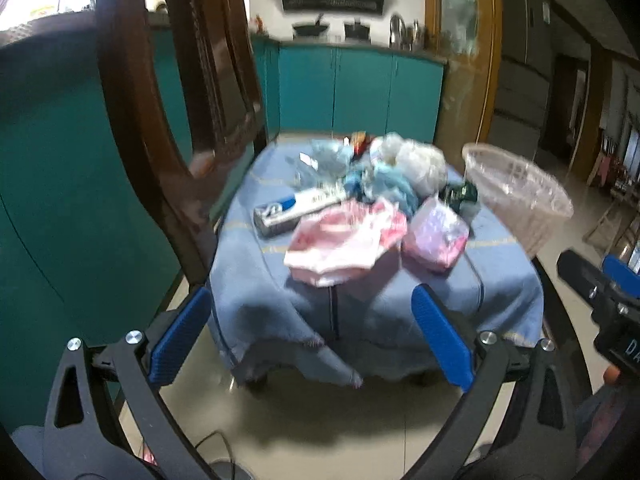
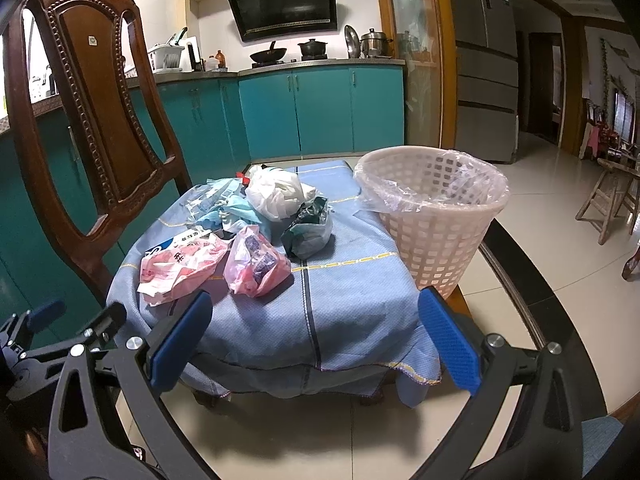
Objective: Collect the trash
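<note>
A: Starting at the left, what's there?

B: A wooden chair (image 2: 100, 120) stands beside a small table under a blue cloth (image 2: 344, 300). The trash is heaped on the cloth's left half: a pink wrapper (image 2: 180, 268) nearest, a long box (image 1: 296, 210) behind it, a pink bag (image 2: 258, 266), crumpled white plastic (image 2: 276, 194) and a dark green packet (image 2: 308, 226).

A: And on the right?

B: A lined bin (image 2: 432, 216) stands on the table's right side, near the heap.

A: The grippers?

B: The left gripper (image 1: 308, 336) and right gripper (image 2: 316, 340) are both spread wide, holding nothing, short of the table.

A: How would the trash handle?

B: Light, soft and crinkly, I'd judge, likely slippery. Pinch a bunched fold of the pink bag, not a flat face. The box looks stiffer; grip it across its narrow width.
</note>
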Demonstrator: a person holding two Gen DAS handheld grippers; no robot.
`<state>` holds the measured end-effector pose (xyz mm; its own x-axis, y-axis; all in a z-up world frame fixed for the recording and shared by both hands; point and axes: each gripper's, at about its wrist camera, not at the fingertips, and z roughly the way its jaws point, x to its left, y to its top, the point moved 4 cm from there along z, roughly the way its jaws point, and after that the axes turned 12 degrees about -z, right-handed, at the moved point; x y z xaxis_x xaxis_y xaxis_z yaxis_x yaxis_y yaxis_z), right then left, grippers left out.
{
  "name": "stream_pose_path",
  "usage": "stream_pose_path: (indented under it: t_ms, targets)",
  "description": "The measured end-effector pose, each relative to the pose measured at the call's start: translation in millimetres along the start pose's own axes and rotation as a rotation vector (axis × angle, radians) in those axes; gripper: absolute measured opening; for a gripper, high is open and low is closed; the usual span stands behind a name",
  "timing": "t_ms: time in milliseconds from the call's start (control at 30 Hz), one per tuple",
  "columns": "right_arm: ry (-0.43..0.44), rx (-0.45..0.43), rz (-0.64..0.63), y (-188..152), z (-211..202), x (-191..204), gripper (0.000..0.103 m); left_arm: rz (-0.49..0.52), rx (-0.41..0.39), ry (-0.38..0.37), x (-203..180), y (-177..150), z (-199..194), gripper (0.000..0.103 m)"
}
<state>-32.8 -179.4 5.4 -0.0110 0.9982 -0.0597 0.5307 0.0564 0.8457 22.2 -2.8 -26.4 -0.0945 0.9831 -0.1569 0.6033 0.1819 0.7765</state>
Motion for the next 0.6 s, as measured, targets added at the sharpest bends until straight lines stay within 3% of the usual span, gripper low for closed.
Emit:
stream_pose_path:
  t_ms: [167,233,400,500,600]
  targets:
    - [-0.007,-0.003,-0.001,2.2,0.3,-0.3,0.1,0.084,0.001,0.015,-9.3,6.7,-7.1,0.1]
    - [-0.011,-0.01,-0.002,2.6,-0.5,-0.3,0.1,0.104,0.038,0.03,-10.6,12.2,-5.9,0.1]
    - [-0.036,-0.053,-0.015,8.3,-9.1,-2.0,0.1,0.044,0.072,-0.013,-0.7,20.3,-8.8,0.1]
    - [-0.052,-0.098,-0.041,13.9,-16.8,-0.9,0.1,0.071,0.021,-0.013,-5.3,22.1,-16.8,0.1]
    - [-0.048,-0.109,-0.052,16.1,-19.2,0.3,0.1,0.079,-0.002,-0.071,-11.4,24.2,-24.4,0.1]
